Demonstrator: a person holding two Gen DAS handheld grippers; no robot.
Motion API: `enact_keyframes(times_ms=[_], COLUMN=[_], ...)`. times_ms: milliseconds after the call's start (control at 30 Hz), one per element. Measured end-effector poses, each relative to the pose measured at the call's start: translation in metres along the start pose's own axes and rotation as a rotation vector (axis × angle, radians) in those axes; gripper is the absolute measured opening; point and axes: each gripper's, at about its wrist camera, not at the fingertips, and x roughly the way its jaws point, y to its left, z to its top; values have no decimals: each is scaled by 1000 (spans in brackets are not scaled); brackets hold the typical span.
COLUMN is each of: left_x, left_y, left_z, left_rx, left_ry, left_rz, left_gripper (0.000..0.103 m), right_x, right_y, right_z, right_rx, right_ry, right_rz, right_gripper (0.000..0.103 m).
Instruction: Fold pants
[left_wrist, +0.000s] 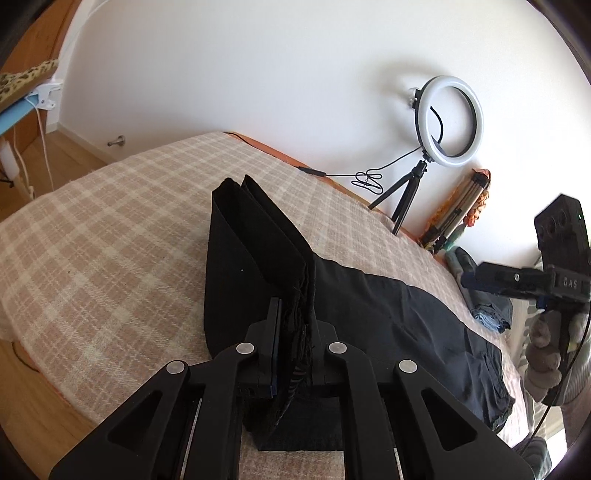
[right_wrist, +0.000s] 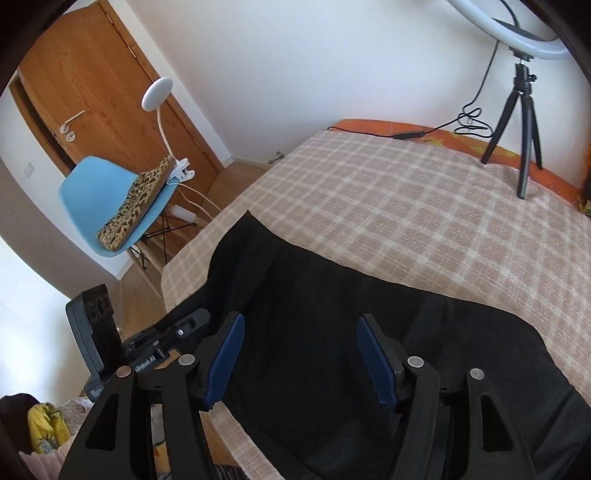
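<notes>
Black pants (left_wrist: 388, 325) lie across a plaid bed cover (left_wrist: 110, 229). My left gripper (left_wrist: 293, 321) is shut on the leg end of the pants and holds it lifted, so the fabric stands up in a fold. My right gripper (right_wrist: 299, 354) is open and empty, hovering just above the waist part of the pants (right_wrist: 332, 332). The right gripper also shows at the far right of the left wrist view (left_wrist: 517, 280), and the left gripper at the lower left of the right wrist view (right_wrist: 162, 339).
A ring light on a small tripod (left_wrist: 450, 118) stands at the bed's far edge with its cable (left_wrist: 369, 179). A blue chair with a leopard cushion (right_wrist: 122, 199) and a clip lamp (right_wrist: 159, 96) stand by the wooden door (right_wrist: 96, 92). Folded clothes (left_wrist: 487, 310) lie at the right.
</notes>
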Motion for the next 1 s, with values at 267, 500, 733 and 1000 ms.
enact_keyframes(times_ms=[267, 500, 733, 1000], left_x=[8, 13, 0, 8], left_y=[-29, -39, -52, -45], left_z=[-13, -21, -33, -42], left_rx=[93, 164, 287, 327], left_ry=[32, 55, -1, 24], left_rz=[-35, -42, 68, 195], left_gripper=[7, 7, 23, 57], right_x=[101, 134, 127, 119], right_y=[24, 14, -2, 3], right_z=[43, 47, 42, 42], right_rx=[62, 124, 168, 165], right_ry=[174, 221, 201, 171], right_rz=[161, 87, 122, 111], right_gripper=[71, 57, 9, 2])
